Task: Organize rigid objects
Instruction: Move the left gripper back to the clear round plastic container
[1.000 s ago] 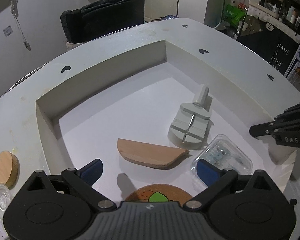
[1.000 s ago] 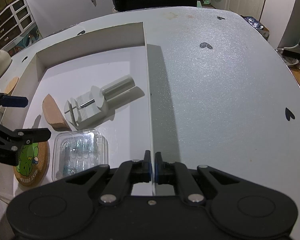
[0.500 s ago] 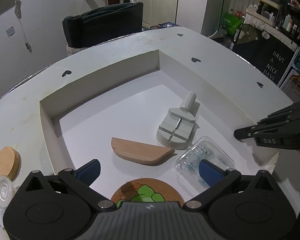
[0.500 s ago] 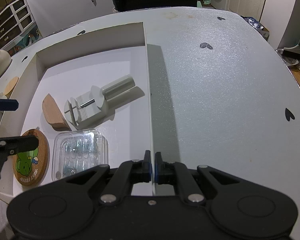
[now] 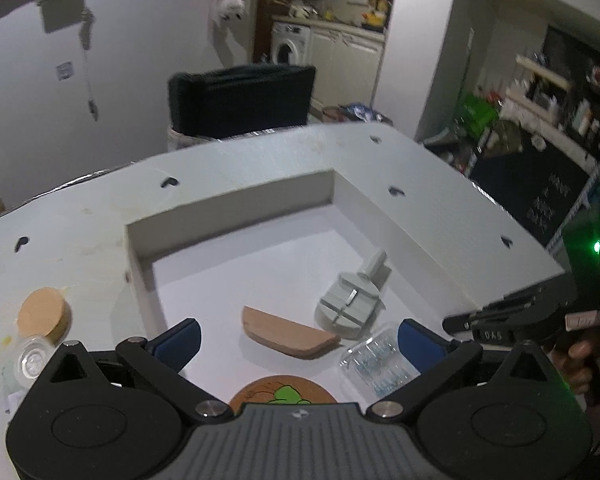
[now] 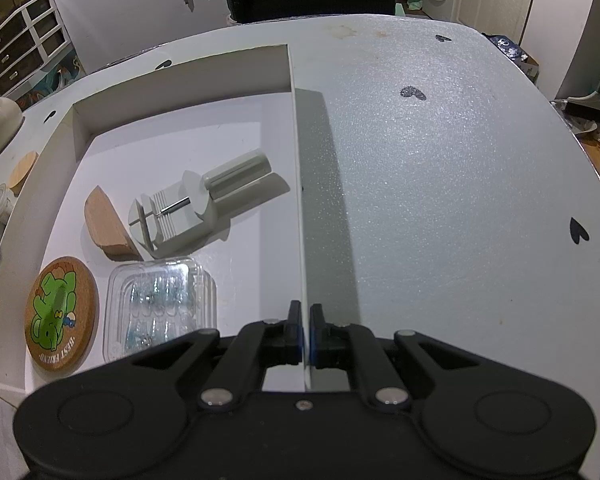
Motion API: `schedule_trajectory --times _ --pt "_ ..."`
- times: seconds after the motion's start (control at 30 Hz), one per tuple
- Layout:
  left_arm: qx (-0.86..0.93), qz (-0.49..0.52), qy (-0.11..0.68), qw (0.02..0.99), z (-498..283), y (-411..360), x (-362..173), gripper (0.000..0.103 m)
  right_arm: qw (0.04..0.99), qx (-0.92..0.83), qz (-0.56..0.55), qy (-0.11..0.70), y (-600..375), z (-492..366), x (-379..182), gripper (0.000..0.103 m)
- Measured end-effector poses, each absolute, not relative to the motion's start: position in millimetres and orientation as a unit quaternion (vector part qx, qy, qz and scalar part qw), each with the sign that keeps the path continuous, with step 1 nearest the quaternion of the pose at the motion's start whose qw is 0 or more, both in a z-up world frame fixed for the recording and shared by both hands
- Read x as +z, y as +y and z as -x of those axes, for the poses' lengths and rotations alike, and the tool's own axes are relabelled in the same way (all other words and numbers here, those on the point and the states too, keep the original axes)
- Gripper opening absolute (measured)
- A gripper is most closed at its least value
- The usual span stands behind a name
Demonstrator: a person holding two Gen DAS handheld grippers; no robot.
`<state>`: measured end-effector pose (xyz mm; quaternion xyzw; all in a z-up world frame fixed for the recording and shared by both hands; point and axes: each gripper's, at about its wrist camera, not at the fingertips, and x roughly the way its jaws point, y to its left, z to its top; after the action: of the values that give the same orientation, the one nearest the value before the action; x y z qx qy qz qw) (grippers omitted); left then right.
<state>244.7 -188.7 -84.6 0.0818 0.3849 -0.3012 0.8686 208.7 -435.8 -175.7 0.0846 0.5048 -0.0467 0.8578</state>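
Cork coaster point(image 6: 61, 313) shows a green cartoon; left tool point(image 5: 299, 342) gapes, right tool point(image 6: 305, 330) pinches box wall point(image 6: 300, 216).

Left wrist view looks steeply down, close, into the white tray point(image 5: 236, 204) from its near-left side. Right wrist view looks along the tray's right wall point(image 6: 300, 200). Both share the tray interior.

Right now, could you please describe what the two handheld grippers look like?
Both are matt black plastic. The left gripper has angular linkage arms with silver pivot screws, round side housings, a ribbed grey centre panel and blue pads on its fingers. The right gripper has the same build, with thin blue pads. Seen from the left wrist camera, its side carries white "DAS" lettering and a green light glows above it.
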Motion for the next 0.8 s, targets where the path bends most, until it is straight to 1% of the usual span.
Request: schedule_trajectory --times 0.3,0.47,0.8 --pt "-0.224 -0.03 0.38 0.897 -255 -143 -79 0.103 0.858 -0.047 -0.085 0.505 -436 -209 -176 0.005" --pt "-0.185 -0.022 0.379 0.906 -264 -118 -78 0.103 0.858 -0.047 -0.085 0.505 -436 -209 -176 0.005" --pt "-0.094 -0.004 0.38 0.92 -293 -70 -97 0.103 0.858 -0.047 -0.086 0.504 -436 -208 -176 0.005"
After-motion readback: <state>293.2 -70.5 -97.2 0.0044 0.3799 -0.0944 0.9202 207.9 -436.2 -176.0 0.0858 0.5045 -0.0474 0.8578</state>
